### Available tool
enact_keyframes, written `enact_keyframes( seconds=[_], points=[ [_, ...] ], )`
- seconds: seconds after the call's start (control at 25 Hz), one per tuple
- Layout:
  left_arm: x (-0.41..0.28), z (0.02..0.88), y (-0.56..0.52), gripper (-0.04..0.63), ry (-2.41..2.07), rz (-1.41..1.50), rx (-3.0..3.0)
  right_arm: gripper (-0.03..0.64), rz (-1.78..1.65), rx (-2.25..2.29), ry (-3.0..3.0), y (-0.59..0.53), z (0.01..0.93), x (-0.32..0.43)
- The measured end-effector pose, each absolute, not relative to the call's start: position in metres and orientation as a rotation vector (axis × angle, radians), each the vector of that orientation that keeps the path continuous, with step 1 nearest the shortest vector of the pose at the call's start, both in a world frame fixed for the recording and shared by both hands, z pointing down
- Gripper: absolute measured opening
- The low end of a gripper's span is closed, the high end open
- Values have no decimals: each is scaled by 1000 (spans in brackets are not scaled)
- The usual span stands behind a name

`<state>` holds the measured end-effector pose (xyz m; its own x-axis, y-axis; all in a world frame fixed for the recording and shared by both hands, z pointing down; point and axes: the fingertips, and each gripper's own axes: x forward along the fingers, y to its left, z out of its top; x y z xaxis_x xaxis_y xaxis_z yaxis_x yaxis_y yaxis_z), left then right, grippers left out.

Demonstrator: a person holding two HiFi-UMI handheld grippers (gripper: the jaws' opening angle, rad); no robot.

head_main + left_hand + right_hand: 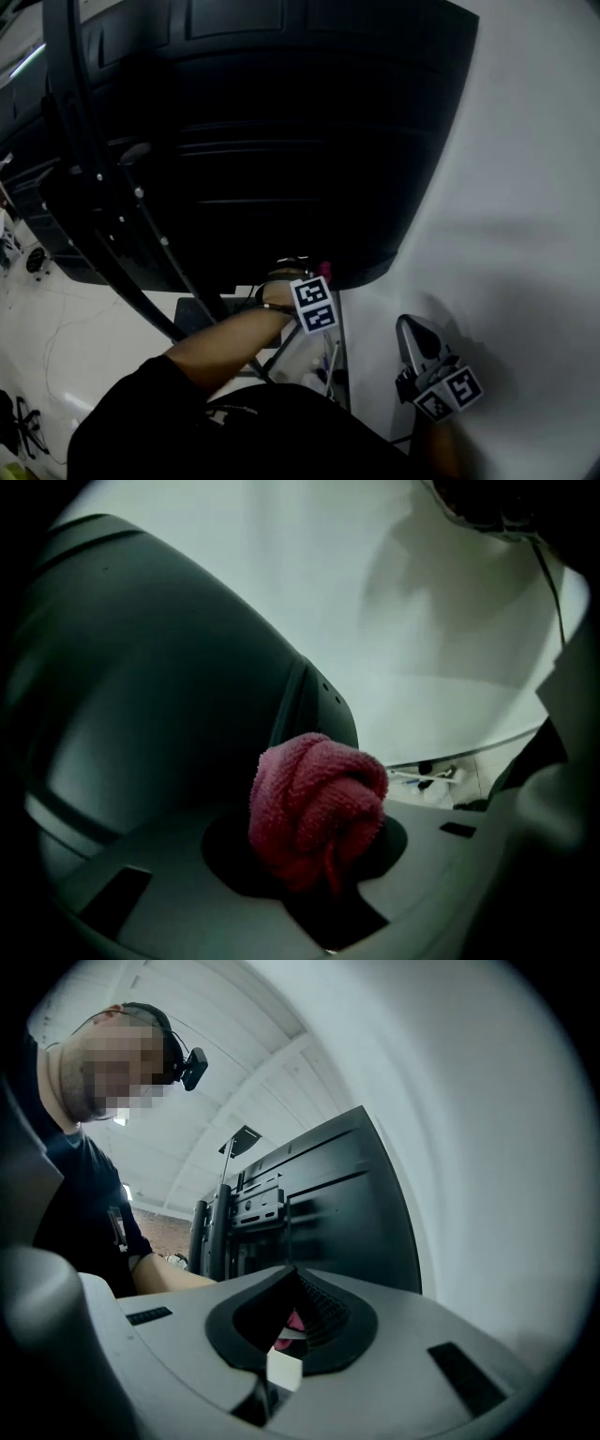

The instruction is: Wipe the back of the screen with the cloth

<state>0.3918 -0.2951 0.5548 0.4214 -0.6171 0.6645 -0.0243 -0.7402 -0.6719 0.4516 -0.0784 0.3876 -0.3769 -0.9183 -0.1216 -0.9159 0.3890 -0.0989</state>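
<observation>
The black back of the screen point(281, 141) fills the upper head view. My left gripper point(317, 279) reaches up to its lower edge. It is shut on a wadded pink cloth point(317, 819), of which a small bit point(325, 271) shows against the screen's rim. In the left gripper view the cloth bulges out of the jaws, with the screen's curved dark shell point(141, 714) just beyond on the left. My right gripper point(411, 326) hangs lower right by the white wall, away from the screen point(319, 1213). Its jaws stand together with nothing held.
A white wall point(525, 187) runs close along the screen's right side. Black stand posts and cables point(112, 216) cross the screen's left part. The person's forearm point(225, 337) stretches toward the left gripper. Pale floor with cables point(37, 319) lies at left.
</observation>
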Motion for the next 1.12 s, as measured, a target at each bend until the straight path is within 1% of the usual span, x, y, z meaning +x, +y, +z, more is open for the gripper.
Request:
enact_keyframes(
  seconds=[0.16,0.28,0.44,0.52,0.56,0.64,0.72,0.84,0.92,1.0,1.12],
  points=[
    [405,561,-291,124,405,-1499,-1888,2,-61,-1701,2441,-63,396,458],
    [422,559,-282,126,340,-1491,-1877,2,-61,-1713,2447,-59,395,456],
    [464,565,-240,129,170,-1275,-1947,2,-60,-1732,2418,-54,395,445],
    [466,547,-196,129,84,-1092,-2111,2,-72,-1730,2431,-57,395,442],
    [454,531,-175,129,56,-992,-2211,2,-60,-1721,2444,-63,392,440],
    [392,494,-145,129,17,-799,-2404,2,-50,-1661,2493,-82,388,422],
    [293,464,-136,129,43,-613,-2584,2,-51,-1570,2565,-106,391,382],
    [126,433,-166,126,345,-233,-2870,2,-60,-1424,2691,-137,401,298],
    [36,437,-184,123,583,-48,-3010,2,-125,-1345,2693,-149,408,246],
    [-32,448,-191,123,758,51,-3129,1,-184,-1275,2686,-155,414,196],
    [-96,456,-199,123,909,208,-3245,0,-194,-1209,2755,-162,426,133]
  ],
)
